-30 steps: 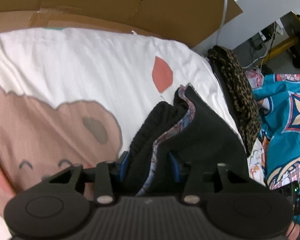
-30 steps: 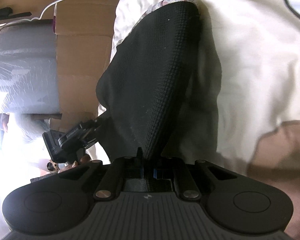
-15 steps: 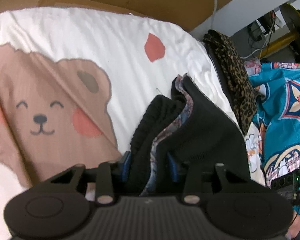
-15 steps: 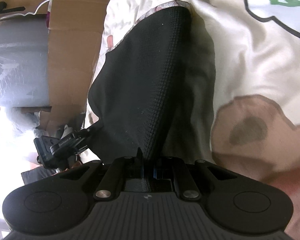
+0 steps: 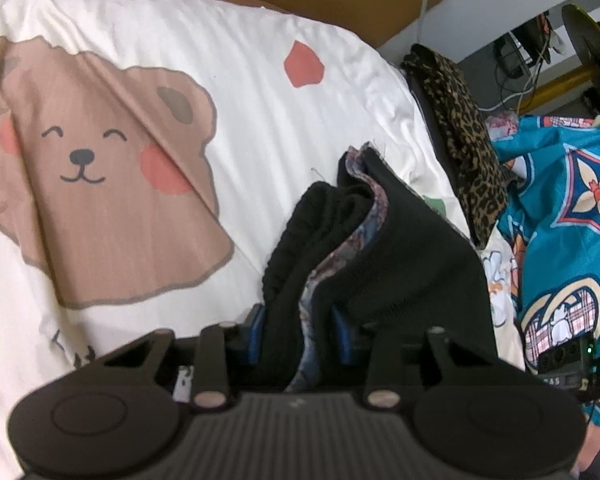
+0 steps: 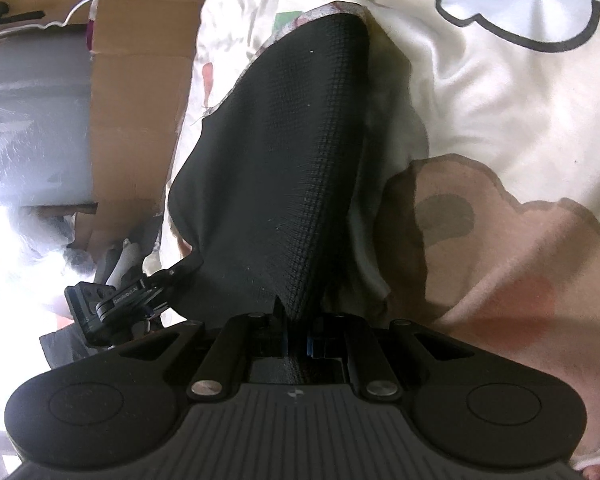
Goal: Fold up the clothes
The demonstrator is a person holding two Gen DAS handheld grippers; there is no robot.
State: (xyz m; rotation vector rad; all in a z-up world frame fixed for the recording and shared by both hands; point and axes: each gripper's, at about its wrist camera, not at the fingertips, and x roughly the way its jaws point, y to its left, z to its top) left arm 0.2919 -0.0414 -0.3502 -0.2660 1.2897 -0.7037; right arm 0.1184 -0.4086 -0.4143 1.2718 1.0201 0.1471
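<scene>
Fingers of the left gripper (image 5: pixel 298 330) have just been closing on bunched folds of the black knit garment with patterned lining (image 5: pixel 388 248); the right gripper (image 6: pixel 296 342) pinches its thin edge. Both hold it lifted over the cream bear-print bedsheet (image 5: pixel 120 140), mid-fold. Next: lay it flat, edges aligned.

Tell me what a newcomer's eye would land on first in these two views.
First, the black garment, bunched and pinched in the left tool and stretched taut into the shut right tool. Next, the smiling brown bear printed on the white sheet beneath it. Off the sheet's right edge in the left view lie a leopard-print cloth and a bright teal patterned fabric.
</scene>
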